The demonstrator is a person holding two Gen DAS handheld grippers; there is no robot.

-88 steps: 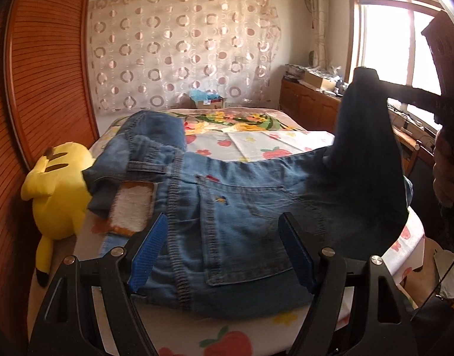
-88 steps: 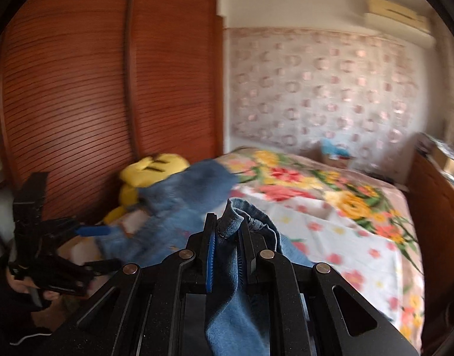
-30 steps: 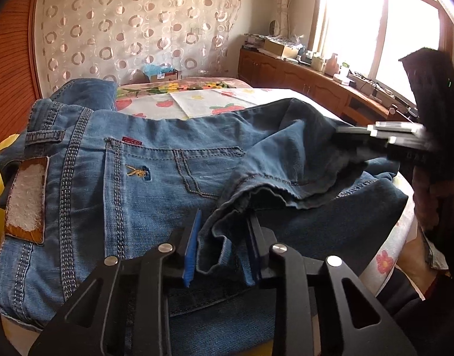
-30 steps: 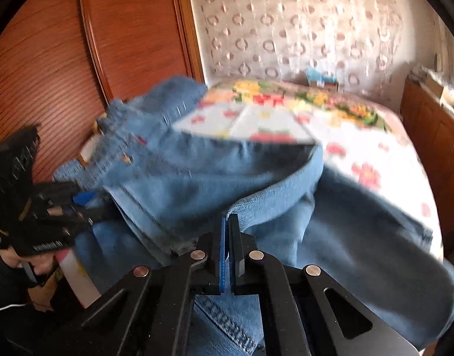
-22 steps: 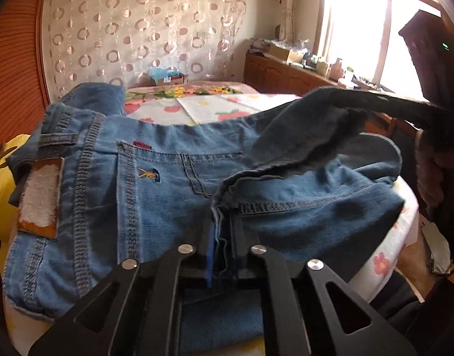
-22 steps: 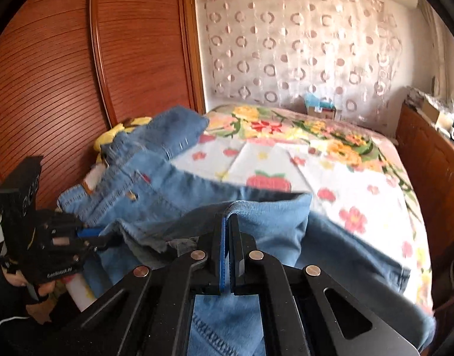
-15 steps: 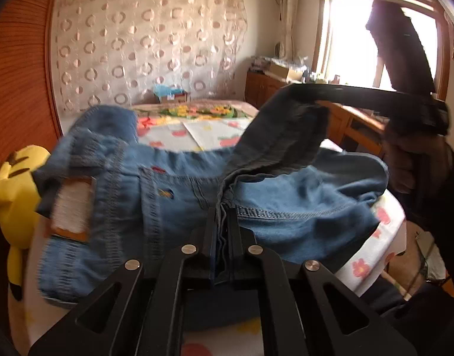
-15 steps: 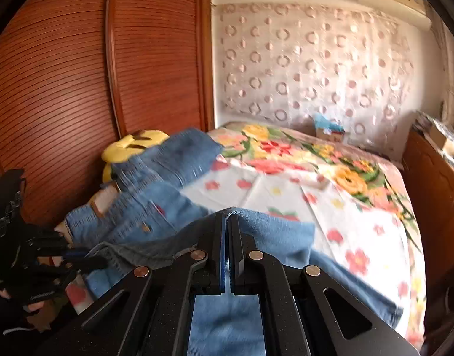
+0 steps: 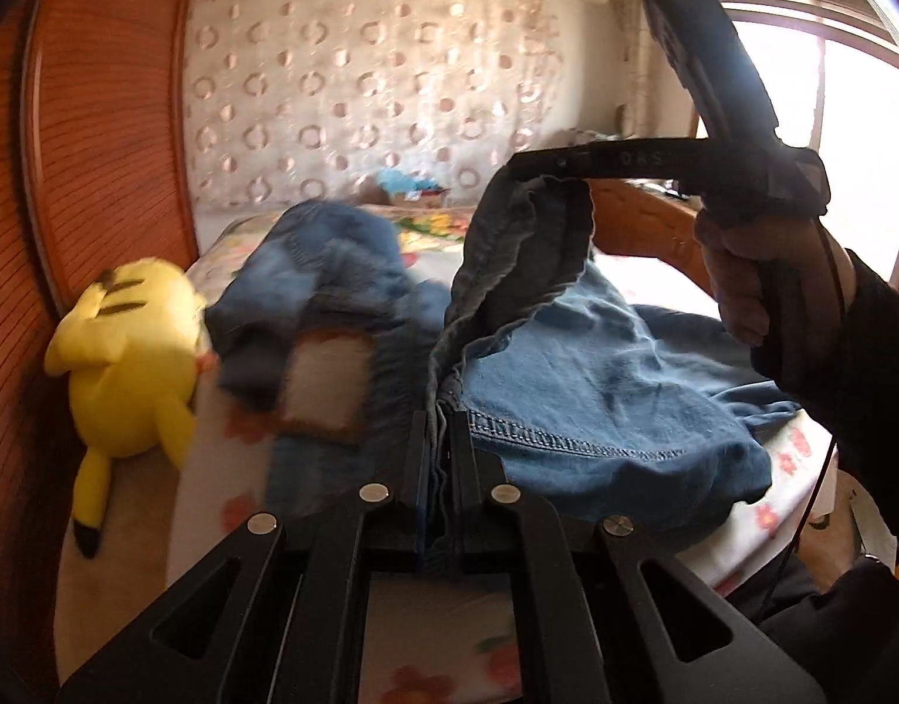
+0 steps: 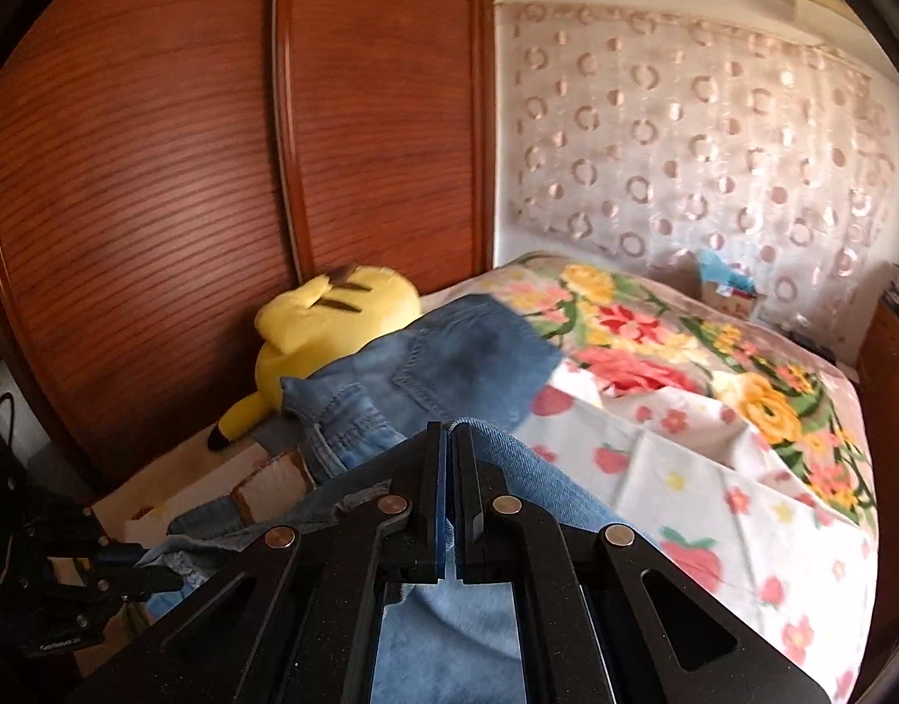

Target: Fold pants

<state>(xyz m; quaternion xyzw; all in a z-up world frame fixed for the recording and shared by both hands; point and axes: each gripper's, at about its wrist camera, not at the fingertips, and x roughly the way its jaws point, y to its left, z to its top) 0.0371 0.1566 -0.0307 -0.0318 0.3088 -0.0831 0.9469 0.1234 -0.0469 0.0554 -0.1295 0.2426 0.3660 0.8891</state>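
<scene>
Left gripper: jaws pressed together on the pants hem, clamped within the last second. Right gripper: pinched on the other hem corner. Pants: leg end now lifted clear of the bed, waistband end resting beside the yellow plush toy. Judgement: fold toward waistband under way.

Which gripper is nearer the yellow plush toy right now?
Left. The left gripper, shut on the jeans, sits just beside the plush toy; the right gripper holds denim farther over, raised.
</scene>
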